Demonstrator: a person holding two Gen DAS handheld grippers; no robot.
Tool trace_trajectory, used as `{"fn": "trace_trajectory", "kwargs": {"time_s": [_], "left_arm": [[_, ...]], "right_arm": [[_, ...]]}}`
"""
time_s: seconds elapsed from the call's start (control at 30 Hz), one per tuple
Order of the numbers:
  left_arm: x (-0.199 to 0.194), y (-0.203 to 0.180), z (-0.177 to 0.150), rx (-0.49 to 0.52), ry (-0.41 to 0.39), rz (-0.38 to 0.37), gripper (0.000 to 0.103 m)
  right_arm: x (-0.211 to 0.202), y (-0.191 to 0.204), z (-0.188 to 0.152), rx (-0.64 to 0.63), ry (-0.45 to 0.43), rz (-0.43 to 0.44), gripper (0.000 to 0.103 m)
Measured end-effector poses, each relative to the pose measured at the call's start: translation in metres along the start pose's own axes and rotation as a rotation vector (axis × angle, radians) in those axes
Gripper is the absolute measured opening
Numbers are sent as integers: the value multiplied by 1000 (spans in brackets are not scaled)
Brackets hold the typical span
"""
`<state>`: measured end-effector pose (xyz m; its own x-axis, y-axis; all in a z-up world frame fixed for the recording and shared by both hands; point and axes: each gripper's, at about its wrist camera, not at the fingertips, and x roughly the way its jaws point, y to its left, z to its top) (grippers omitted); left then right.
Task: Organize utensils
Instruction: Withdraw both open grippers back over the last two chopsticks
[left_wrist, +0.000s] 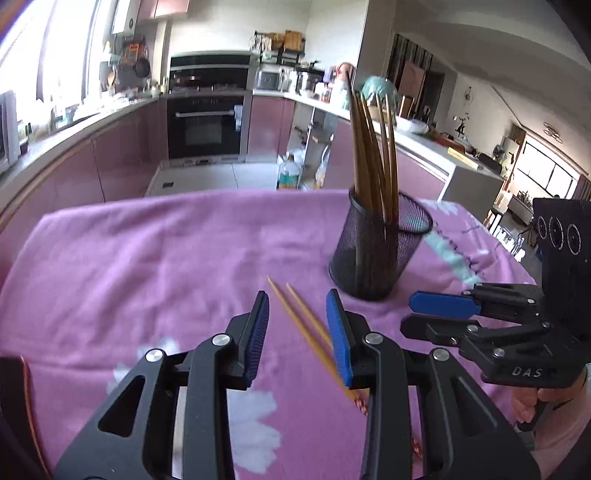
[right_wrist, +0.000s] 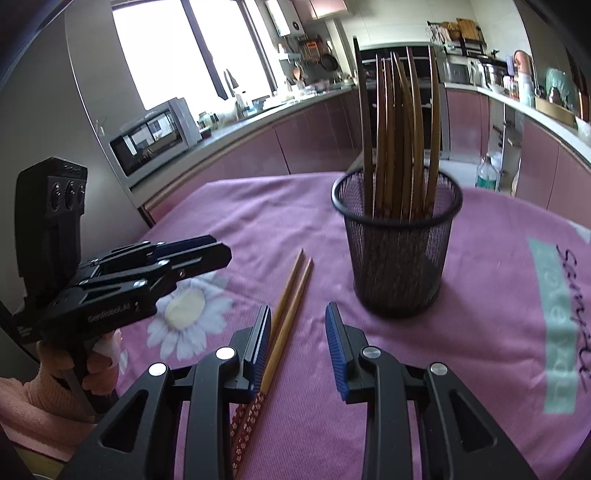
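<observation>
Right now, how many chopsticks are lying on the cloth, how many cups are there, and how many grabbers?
Chopsticks lying on the cloth: 2
Mesh cup: 1
Grabbers: 2, the left gripper and the right gripper, both with jaws apart
Total: 5

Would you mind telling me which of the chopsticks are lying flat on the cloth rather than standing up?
The two loose chopsticks lying side by side on the pink cloth, left of the mesh holder in the right wrist view. All the other chopsticks stand upright inside that holder.
</observation>
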<state>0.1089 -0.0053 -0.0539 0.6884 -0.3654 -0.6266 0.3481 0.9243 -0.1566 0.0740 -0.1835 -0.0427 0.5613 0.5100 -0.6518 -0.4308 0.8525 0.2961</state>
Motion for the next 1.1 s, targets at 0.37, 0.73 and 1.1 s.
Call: {"fn": "trace_trajectory", "kwargs": {"time_s": [0.37,0.73,1.1], "left_arm": [[11,-9,-21,-11,49,10,33],[25,-14,-35,-10,112,-13,36],[47,-29,-45,34,181,-2,35]], "right_arm": [[15,4,-18,28,57,6,30],[17,-2,-23,49,68,-6,33],[16,-8,-26,69,66,-9,33]]}}
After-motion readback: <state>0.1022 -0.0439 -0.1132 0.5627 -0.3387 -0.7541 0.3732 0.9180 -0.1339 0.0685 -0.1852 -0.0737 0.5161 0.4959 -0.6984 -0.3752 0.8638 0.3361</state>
